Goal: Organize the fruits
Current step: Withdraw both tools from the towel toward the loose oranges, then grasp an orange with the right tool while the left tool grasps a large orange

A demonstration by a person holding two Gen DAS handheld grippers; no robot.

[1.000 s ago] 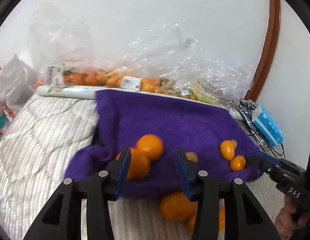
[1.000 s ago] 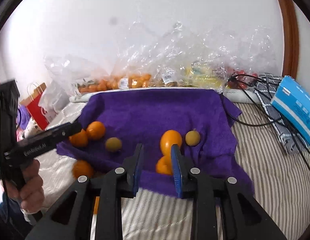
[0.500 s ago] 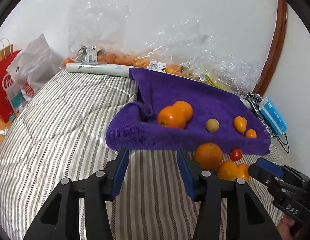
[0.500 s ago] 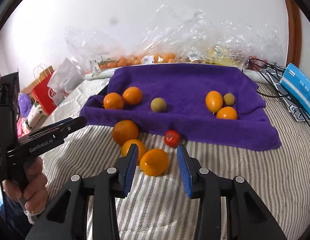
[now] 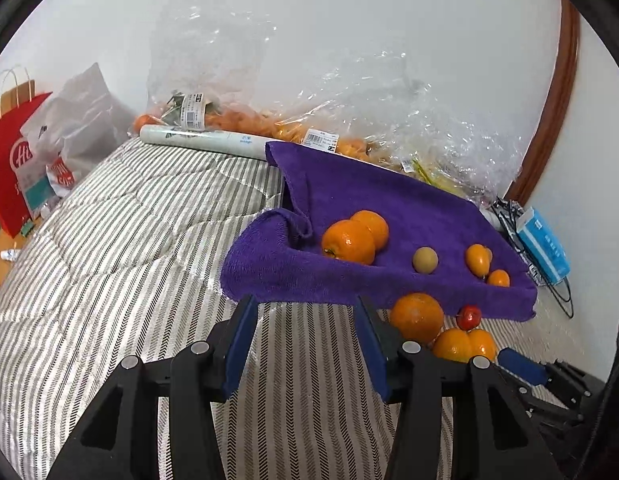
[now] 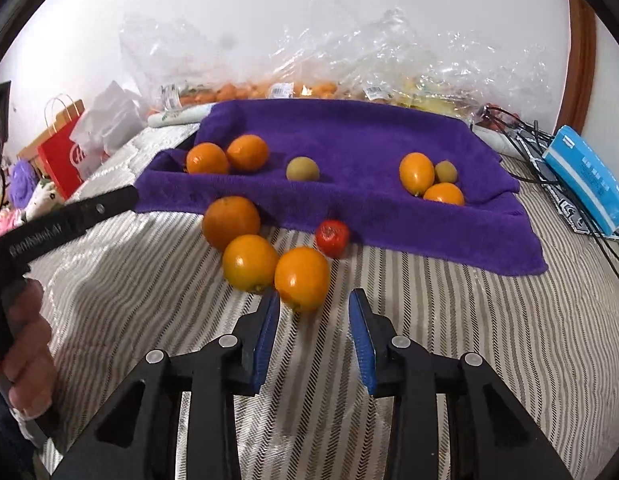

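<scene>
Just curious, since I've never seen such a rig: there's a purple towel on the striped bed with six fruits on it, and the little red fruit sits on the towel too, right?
Not quite. The right wrist view shows the small red fruit off the purple towel, on the striped bedcover just in front of the towel's edge. The rest holds.

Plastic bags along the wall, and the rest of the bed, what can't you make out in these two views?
- Plastic bags, both views: orange fruit shows through, but crinkled glare hides kinds and count.
- Price labels, left wrist view: print too small.
- Small green fruit, right wrist view: partly behind an orange one.
- Nearest orange fruit, left wrist view: lower part behind the left tongs.
</scene>
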